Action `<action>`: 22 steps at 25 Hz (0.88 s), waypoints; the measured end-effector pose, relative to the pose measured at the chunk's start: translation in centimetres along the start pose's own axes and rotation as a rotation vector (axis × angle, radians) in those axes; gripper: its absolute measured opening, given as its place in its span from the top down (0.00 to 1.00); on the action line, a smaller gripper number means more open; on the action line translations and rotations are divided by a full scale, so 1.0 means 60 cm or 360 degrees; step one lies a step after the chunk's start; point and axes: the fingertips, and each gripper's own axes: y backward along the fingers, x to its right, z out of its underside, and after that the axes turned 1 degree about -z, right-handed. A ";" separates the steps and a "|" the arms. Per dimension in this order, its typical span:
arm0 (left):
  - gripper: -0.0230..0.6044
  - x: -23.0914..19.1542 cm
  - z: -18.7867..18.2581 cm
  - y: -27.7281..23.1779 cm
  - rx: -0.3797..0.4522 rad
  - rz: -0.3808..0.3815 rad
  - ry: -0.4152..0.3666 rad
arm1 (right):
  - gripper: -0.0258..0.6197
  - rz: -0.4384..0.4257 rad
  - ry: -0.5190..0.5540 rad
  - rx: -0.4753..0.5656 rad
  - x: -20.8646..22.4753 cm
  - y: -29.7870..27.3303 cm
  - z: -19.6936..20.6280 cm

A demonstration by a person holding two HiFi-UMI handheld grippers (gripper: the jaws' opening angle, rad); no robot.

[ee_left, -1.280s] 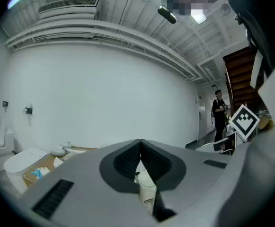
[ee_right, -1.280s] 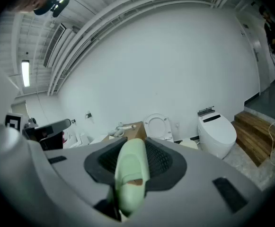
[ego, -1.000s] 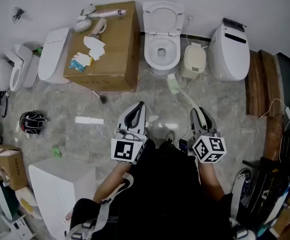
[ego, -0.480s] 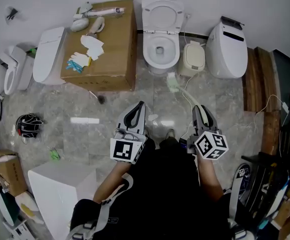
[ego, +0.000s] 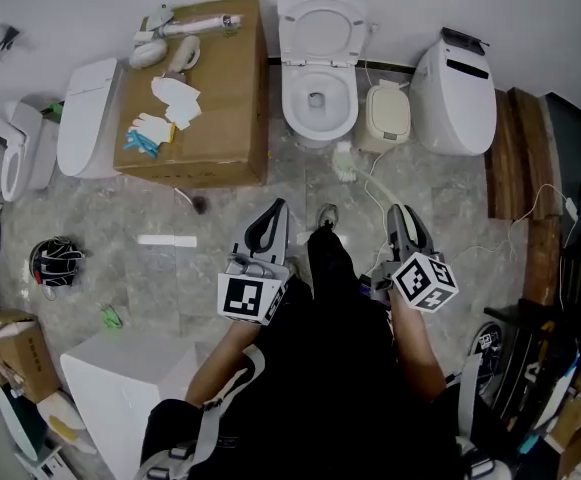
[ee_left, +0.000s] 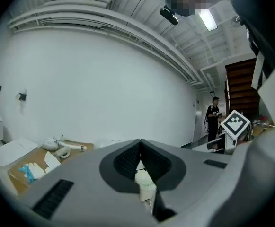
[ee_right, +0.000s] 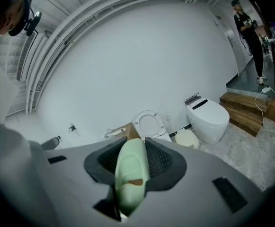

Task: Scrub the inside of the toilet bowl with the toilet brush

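Note:
The white toilet [ego: 317,103] stands against the far wall with lid and seat up; the right gripper view shows this toilet [ee_right: 149,123] small and far off. My right gripper [ego: 401,216] is shut on the pale green handle of the toilet brush [ego: 345,162], whose head hangs over the floor just short of the bowl's base. That handle [ee_right: 130,174] fills the gap between the right gripper's [ee_right: 136,144] jaws. My left gripper [ego: 268,224] is held level beside it, left of my leg. In its own view the left gripper [ee_left: 140,146] is shut with nothing held.
A large cardboard box [ego: 210,98] with gloves and fittings on top stands left of the toilet. A beige bin [ego: 388,118] and a white smart toilet [ego: 457,88] stand to its right, then wooden steps [ego: 530,168]. A white cable [ego: 545,213] trails across the floor.
I have stepped towards the toilet: a leg and shoe now reach forward between the grippers. Both grippers and the brush head are closer to the bowl.

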 end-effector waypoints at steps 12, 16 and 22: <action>0.95 -0.068 -0.051 -0.279 0.0011 -0.0051 -0.0070 | 0.77 -0.0001 -0.0015 -0.0063 0.087 -0.277 -0.115; 0.95 -0.083 -0.059 -0.351 0.0015 -0.0080 -0.0090 | 0.77 -0.0005 -0.0003 -0.0112 0.112 -0.359 -0.136; 0.95 -0.140 -0.040 -0.446 -0.0049 -0.0107 -0.0055 | 0.77 0.0081 -0.0049 -0.0197 0.148 -0.504 -0.131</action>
